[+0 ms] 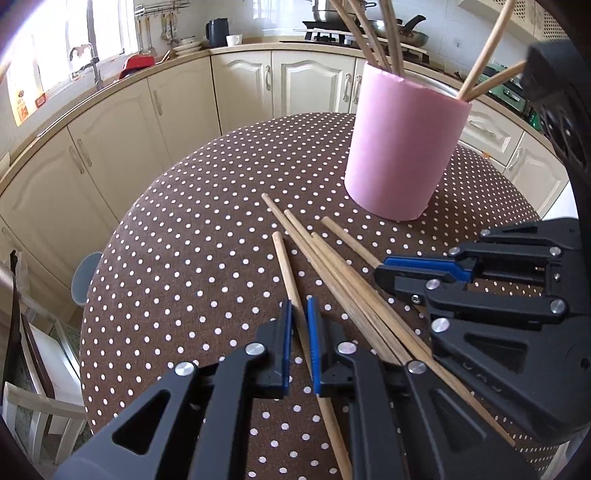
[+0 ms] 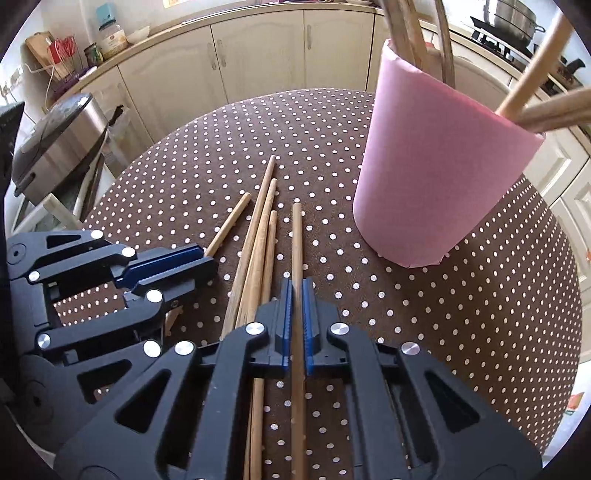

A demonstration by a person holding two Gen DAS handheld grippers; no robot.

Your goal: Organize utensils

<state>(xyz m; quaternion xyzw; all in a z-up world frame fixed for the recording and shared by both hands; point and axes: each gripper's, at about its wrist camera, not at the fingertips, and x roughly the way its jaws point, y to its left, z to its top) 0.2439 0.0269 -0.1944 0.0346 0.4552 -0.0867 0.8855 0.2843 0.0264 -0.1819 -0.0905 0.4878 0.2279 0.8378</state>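
A pink cylindrical holder stands on the brown polka-dot table and holds several wooden chopsticks. Several more chopsticks lie loose on the table. My left gripper is nearly closed around the leftmost chopstick, which runs between its blue pads with a small gap each side. My right gripper is shut on the rightmost chopstick. Each gripper shows in the other's view, the right one and the left one, both low over the table.
Cream kitchen cabinets curve around behind the table. A sink with a tap is at the left, a stove with pans at the back. A steel bin and a chair stand beside the table.
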